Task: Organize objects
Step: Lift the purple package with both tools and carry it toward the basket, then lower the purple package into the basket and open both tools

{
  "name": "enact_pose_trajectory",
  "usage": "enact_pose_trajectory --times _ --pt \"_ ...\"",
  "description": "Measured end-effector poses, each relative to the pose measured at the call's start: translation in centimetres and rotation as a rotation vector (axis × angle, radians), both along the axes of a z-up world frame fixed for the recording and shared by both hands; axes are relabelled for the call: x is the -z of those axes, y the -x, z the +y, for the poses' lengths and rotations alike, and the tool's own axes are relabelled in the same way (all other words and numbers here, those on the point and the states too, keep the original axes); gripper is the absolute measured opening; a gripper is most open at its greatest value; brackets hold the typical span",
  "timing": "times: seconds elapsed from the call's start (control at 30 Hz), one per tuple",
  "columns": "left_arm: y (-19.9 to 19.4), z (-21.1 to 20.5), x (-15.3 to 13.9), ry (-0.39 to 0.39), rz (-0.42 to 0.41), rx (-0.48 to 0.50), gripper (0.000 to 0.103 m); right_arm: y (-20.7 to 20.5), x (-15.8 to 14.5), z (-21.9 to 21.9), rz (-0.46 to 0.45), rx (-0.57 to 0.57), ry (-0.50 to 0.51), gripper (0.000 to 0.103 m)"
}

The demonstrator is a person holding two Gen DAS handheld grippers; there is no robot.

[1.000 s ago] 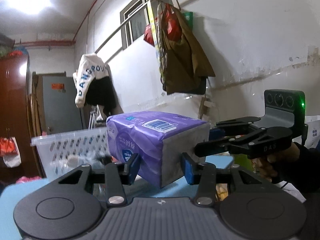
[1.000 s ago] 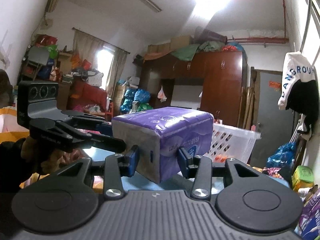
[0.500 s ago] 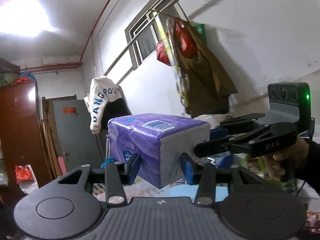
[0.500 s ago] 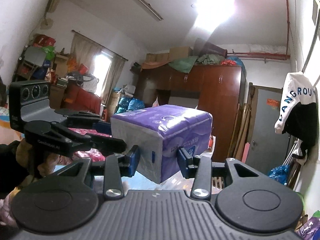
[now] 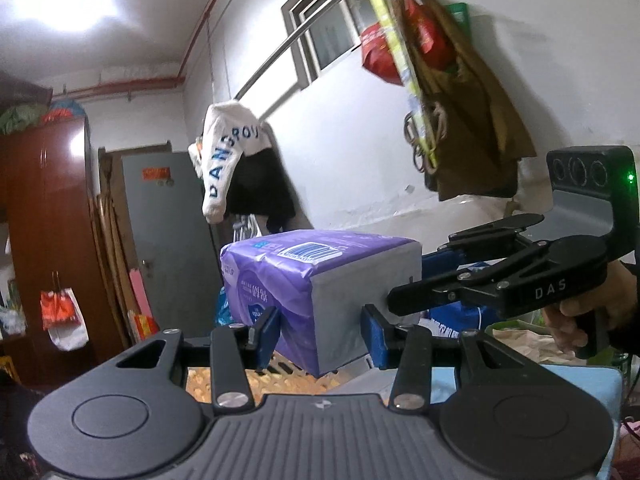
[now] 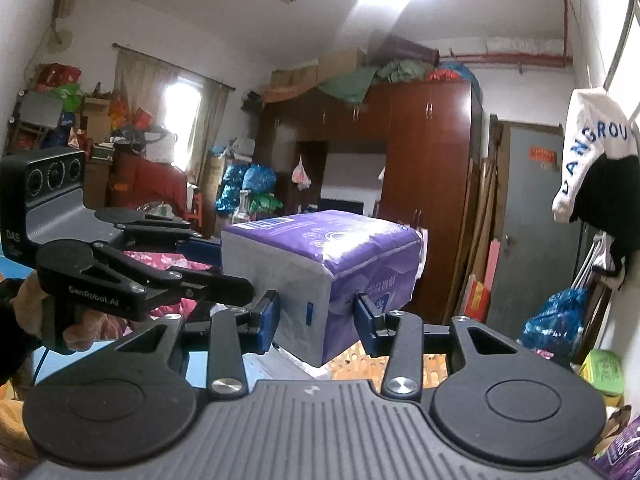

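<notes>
A purple tissue pack (image 5: 316, 280) is held in the air between both grippers, well above the blue table. My left gripper (image 5: 320, 334) is shut on one lower corner of it. My right gripper (image 6: 316, 320) is shut on the neighbouring corner of the same pack (image 6: 320, 276). In the left wrist view the right gripper (image 5: 424, 280) comes in from the right, clamped on the pack's grey end. In the right wrist view the left gripper (image 6: 218, 262) comes in from the left. The pack's underside is hidden.
A blue table edge (image 5: 576, 376) shows low right. Bags (image 5: 452, 92) hang on the wall above right, a white and black garment (image 5: 236, 168) hangs from a rail. A brown wardrobe (image 6: 424, 184) and grey door (image 6: 532, 232) stand behind. Bags (image 6: 552, 320) lie at the floor right.
Both grippers have lifted the pack higher and tilted upward. The white basket has dropped out of both views; more wall and ceiling show.
</notes>
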State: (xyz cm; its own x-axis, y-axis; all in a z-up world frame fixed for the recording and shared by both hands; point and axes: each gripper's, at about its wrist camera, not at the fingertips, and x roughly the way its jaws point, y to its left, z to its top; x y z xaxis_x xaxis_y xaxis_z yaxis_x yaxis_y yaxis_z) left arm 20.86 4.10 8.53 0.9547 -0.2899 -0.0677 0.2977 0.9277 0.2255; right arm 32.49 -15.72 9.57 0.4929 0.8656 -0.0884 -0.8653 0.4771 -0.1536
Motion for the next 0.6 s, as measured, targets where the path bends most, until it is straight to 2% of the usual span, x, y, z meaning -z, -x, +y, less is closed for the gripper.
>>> enact_pose_trajectory --times 0.3,0.6 --pt "-1.9 0.8 0.0 -0.004 0.033 -0.018 0.049 -0.9 0.1 -0.2 0.037 0.004 0.016 0.045" --pt "-4.8 0.9 0.4 -0.015 0.123 -0.038 0.049 -2.9 -0.6 0.5 0.101 0.039 0.061 0.045"
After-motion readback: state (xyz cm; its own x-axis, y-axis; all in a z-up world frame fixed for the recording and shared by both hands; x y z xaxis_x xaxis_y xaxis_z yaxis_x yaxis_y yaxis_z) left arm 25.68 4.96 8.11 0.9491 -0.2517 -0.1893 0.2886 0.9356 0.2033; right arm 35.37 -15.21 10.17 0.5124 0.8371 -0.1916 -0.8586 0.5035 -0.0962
